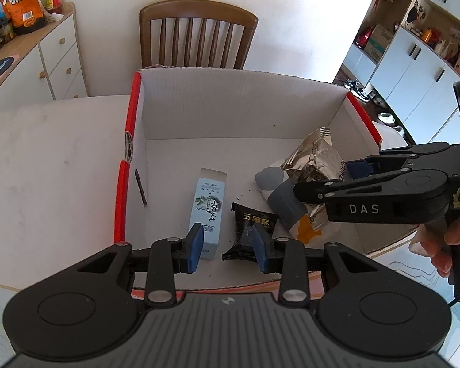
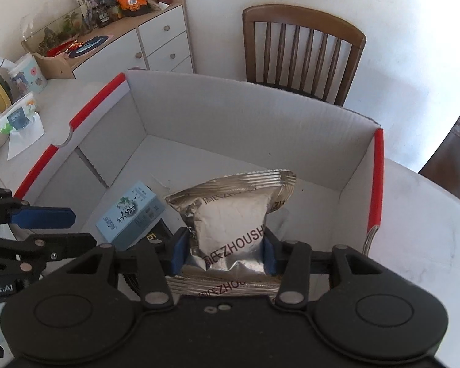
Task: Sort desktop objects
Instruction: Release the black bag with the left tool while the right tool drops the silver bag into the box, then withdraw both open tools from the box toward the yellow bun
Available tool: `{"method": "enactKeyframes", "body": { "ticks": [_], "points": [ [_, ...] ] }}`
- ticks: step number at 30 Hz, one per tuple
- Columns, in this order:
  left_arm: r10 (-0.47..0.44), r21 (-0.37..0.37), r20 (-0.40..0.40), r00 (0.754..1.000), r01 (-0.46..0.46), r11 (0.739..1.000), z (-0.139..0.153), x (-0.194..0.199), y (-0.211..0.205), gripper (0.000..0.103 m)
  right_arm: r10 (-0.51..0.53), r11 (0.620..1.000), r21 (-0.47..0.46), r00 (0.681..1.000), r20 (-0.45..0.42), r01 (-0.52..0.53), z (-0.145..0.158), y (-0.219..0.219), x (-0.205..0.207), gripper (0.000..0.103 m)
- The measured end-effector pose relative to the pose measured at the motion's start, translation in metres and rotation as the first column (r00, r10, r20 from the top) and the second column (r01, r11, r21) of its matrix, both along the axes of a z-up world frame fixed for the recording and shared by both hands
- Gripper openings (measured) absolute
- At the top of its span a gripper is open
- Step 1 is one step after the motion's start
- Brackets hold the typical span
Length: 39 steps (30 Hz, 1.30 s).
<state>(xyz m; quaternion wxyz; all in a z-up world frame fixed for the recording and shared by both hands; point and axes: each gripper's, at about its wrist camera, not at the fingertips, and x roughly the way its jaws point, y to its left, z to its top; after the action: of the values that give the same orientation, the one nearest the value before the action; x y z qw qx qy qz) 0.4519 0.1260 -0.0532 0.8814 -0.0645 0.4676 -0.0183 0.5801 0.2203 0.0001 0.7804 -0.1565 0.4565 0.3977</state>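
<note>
A white cardboard box with red edges stands on the table. On its floor lie a light blue carton, a black snack packet and a grey-and-white pouch. My left gripper hovers low over the carton and the black packet, open, with nothing gripped. Over the right side of the box, my right gripper is shut on a silver foil packet. The blue pads squeeze the packet's lower part.
A wooden chair stands behind the box. A white cabinet at the left carries an orange snack bag and jars. Tissues and containers sit on the table's left. A hand holds the right gripper.
</note>
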Motion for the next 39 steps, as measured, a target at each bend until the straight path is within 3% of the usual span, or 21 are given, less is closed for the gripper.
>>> {"method": "enactKeyframes", "body": {
  "ticks": [3, 7, 15, 39],
  "points": [
    [-0.005, 0.002, 0.001, 1.000, 0.005, 1.000, 0.000, 0.000, -0.002, 0.034, -0.013, 1.000, 0.009, 1.000, -0.012, 0.013, 0.000, -0.002, 0.003, 0.051],
    [-0.014, 0.013, 0.008, 1.000, 0.014, 1.000, 0.002, -0.001, -0.005, 0.034, -0.015, 0.999, 0.040, 1.000, -0.026, 0.016, 0.006, -0.005, 0.005, 0.063],
    [-0.016, 0.028, 0.020, 1.000, 0.015, 1.000, 0.007, -0.003, -0.011, 0.034, -0.029, 0.995, 0.092, 0.999, -0.022, 0.031, 0.024, -0.012, 0.006, 0.063],
    [-0.029, 0.031, 0.083, 0.996, 0.027, 0.999, 0.039, -0.037, -0.019, 0.038, -0.029, 0.991, 0.133, 0.999, 0.033, 0.024, 0.065, -0.041, -0.032, 0.063]
  ]
}}
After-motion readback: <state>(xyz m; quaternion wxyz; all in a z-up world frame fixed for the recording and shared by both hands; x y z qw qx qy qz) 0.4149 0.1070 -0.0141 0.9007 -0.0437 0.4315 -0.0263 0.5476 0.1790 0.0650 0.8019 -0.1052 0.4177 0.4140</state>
